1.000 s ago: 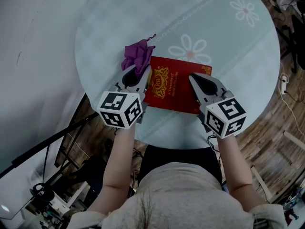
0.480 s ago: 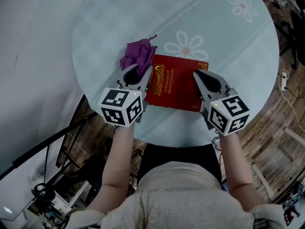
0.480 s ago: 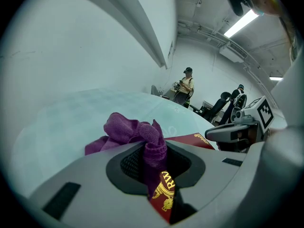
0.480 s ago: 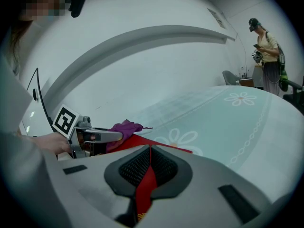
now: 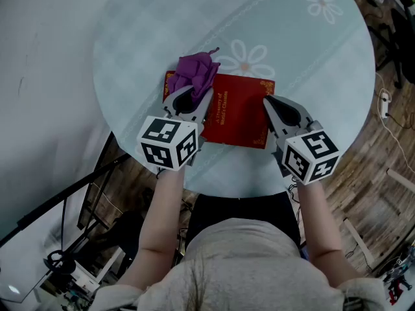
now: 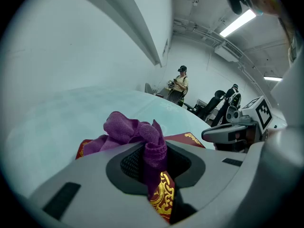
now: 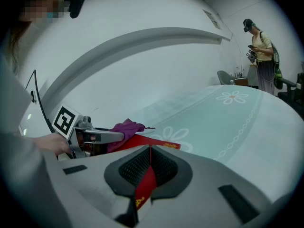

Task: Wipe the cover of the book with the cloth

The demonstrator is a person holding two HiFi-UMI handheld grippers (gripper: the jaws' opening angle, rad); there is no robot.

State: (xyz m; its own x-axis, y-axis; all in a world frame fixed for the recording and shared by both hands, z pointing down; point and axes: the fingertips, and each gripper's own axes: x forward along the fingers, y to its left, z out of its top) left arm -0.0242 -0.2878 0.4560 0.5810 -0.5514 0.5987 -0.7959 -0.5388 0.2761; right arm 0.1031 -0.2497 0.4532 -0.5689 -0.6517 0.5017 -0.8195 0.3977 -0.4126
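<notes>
Book [image 5: 237, 112]: red cover with gold ornament. Lies flat on the round table [image 5: 311, 57], toward the 6 o'clock rim nearest the person, spine side to 9 o'clock. In the left gripper view the gold scrollwork of the book [image 6: 164, 201] shows directly under the jaws. A red corner shows past them.

Cloth [image 5: 196, 73]: purple, bunched into a loose wad, sitting on the book's 10 o'clock corner and spilling a little over its far edge. A pinched tail of the cloth [image 6: 135, 132] runs down between the left jaws. The rest bulges out ahead of them and rests on the cover.

Left gripper [image 5: 188, 99]: comes in from 7 o'clock. Jaws narrow, clamped on the cloth's tail. Tips low over the book's left side. From the other camera, the left gripper [image 7: 95, 136] shows side-on with the cloth [image 7: 124, 127] at its nose.

Right gripper [image 5: 275, 109]: at the book's 3 o'clock edge. In its own view the right gripper [image 7: 149, 163] has jaws nearly together, pinching a thin red sliver, the edge of the book [image 7: 145, 184].

Table: pale teal with white flower prints toward 12 o'clock. A person [image 7: 259, 46] stands well beyond it.
</notes>
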